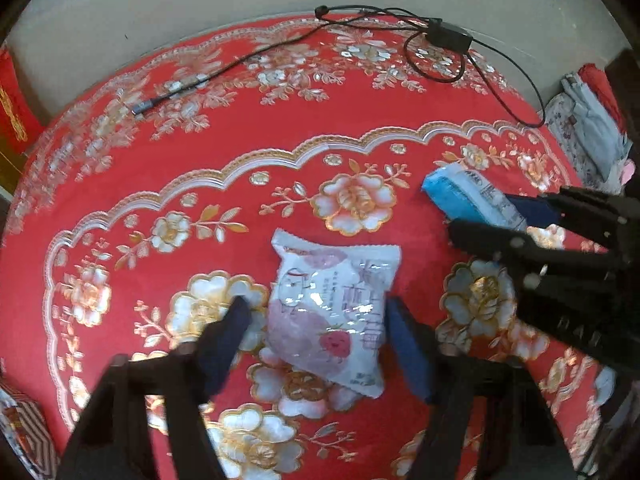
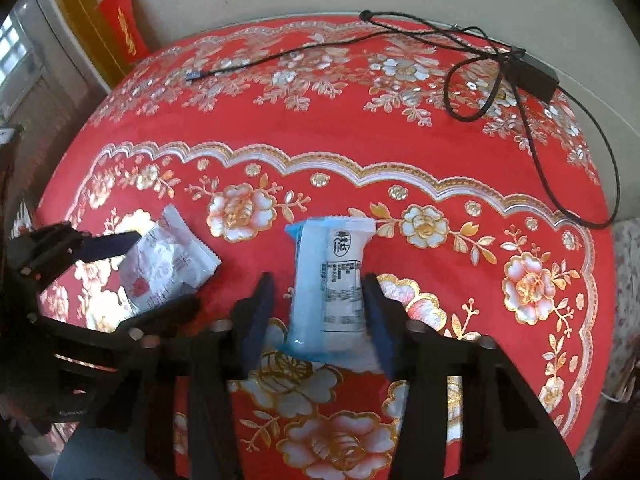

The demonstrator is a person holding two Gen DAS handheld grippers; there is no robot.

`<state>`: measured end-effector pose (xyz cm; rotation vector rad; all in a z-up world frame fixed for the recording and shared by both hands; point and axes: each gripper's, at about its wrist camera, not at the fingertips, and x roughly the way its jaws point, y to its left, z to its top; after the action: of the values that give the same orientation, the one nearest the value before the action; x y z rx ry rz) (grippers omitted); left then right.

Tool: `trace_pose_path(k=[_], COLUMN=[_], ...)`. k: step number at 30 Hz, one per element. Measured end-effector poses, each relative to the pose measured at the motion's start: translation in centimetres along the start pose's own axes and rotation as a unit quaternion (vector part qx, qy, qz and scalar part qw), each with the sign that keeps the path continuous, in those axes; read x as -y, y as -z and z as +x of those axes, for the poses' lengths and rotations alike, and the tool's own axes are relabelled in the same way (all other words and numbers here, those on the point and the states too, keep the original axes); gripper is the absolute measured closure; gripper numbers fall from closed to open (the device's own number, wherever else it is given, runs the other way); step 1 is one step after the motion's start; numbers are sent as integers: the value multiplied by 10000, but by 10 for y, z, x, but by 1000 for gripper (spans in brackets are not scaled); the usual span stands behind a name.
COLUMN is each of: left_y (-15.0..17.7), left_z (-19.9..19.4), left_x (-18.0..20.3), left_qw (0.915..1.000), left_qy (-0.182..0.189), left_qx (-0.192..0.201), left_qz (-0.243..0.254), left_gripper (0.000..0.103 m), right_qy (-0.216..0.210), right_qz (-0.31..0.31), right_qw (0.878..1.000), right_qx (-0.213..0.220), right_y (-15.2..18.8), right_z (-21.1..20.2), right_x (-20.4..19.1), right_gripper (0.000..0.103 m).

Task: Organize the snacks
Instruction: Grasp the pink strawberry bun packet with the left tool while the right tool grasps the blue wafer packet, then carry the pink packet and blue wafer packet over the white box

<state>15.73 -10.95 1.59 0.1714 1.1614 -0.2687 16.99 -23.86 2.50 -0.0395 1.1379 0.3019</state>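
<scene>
On the red surface: two snack packets were laid apart on a red cloth (image 1: 280,152) patterned with gold and white flowers, each straddled by one gripper.
White packet: a white packet (image 1: 330,314) with pink printing was seen lying flat near the middle of the left wrist view; in the right wrist view it (image 2: 168,264) was placed at the left, well apart from the blue one.
Left gripper: the left gripper (image 1: 316,332) was pointed steeply down over the white packet, its jaws half closed around it; the right pad was seen at the packet's edge, the left pad just beside it, and a firm press could not be told.
Blue packet: a blue and white packet (image 2: 330,284) was stood lengthwise between the right jaws; in the left wrist view it (image 1: 468,196) was found at the far right.
Right gripper: the right gripper (image 2: 320,312) was held over the blue packet, jaws narrowed; the right pad was seen against the wrapper, while a small gap was left at the left pad.
Far edge: a black cable (image 1: 472,64) with an adapter was looped along the far side of the cloth, near a pale wall (image 1: 160,4).
Far left: red hangings (image 2: 124,28) with gold lettering were seen on the wall.
</scene>
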Motion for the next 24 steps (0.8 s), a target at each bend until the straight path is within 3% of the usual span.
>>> trace_pose_path(k=[2, 7, 24], left_y=[1, 5, 40], left_z=[-2, -8, -48], left_x=[-3, -11, -38], left_qw=[10000, 9996, 9992], left_qy=[84, 209, -110], left_qx=[50, 69, 302], left_qz=[-8, -150, -250], left_gripper=[47, 47, 47], right_qy=[-70, -102, -388], right_qz=[-4, 99, 310], right_qw=[10000, 9999, 9987], right_qx=[2, 71, 88], right_y=[1, 9, 47], right_z=[-1, -9, -28], right_x=[1, 0, -44], right_gripper=[72, 73, 73])
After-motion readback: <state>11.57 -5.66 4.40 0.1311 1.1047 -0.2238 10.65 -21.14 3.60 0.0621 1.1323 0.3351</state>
